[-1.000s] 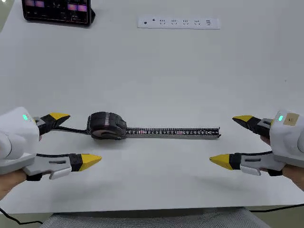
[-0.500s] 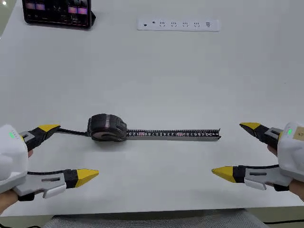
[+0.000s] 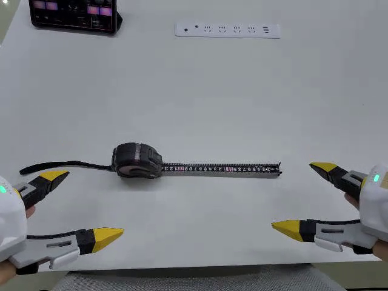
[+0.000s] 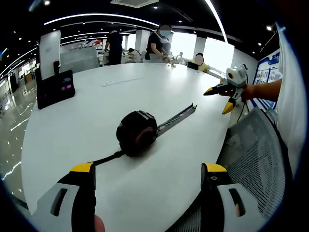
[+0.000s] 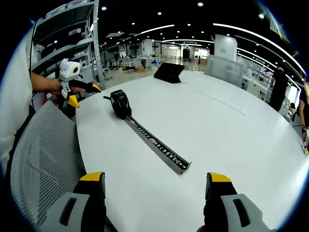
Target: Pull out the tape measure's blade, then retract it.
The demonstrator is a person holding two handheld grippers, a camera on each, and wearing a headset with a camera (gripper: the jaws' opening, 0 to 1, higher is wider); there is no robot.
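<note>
Left gripper (image 3: 82,205) sits low at the left edge of the head view, its yellow-tipped jaws spread wide and closed on nothing; the right gripper (image 3: 303,196) mirrors it at the right edge, equally wide. Between them the tape measure (image 3: 136,160) lies on the white table (image 3: 194,91), nearer the left gripper but apart from it. Its blade (image 3: 221,168) is drawn out flat toward the right gripper, with the end hook (image 3: 279,168) short of that gripper's upper jaw. A black strap (image 3: 60,165) trails from the case toward the left gripper's upper jaw. A power strip (image 3: 227,29) and a dark tablet (image 3: 73,13) lie at the far edge. From the left gripper view, the two jaws rise well apart at the bottom, the case lies ahead between them, and the blade runs away toward the right gripper, held in a hand above a grey mesh chair (image 4: 251,159). From the right gripper view, its own jaws stand wide, the hooked blade end lies ahead of the gap between them without touching either, and the case sits far along the blade, near the left gripper.
</note>
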